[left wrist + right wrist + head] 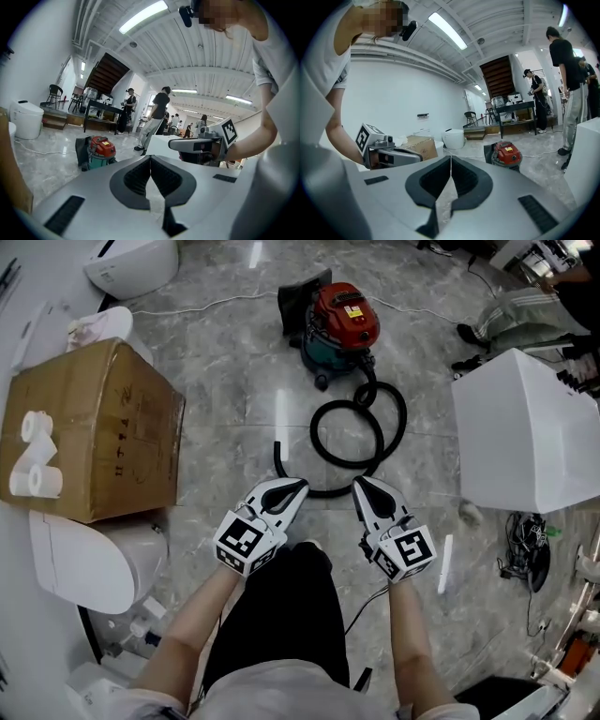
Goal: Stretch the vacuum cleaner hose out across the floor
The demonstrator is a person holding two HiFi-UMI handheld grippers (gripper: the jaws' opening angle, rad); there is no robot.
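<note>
A red and teal vacuum cleaner (341,322) stands on the grey stone floor at the top middle of the head view. Its black hose (358,432) runs down from it and lies coiled in a loop, the free end curving left toward (278,465). My left gripper (298,487) and right gripper (358,486) hover side by side just short of the loop, both shut and empty. The vacuum cleaner (98,151) also shows past the shut left jaws, and the vacuum cleaner (506,154) shows past the right ones. The right gripper (201,143) appears in the left gripper view.
A cardboard box (94,432) with paper rolls (36,465) stands left, beside white toilets (89,559). A large white box (530,432) stands right, with cables (525,559) below it. A white cord (206,304) crosses the floor. People stand at a far table (101,115).
</note>
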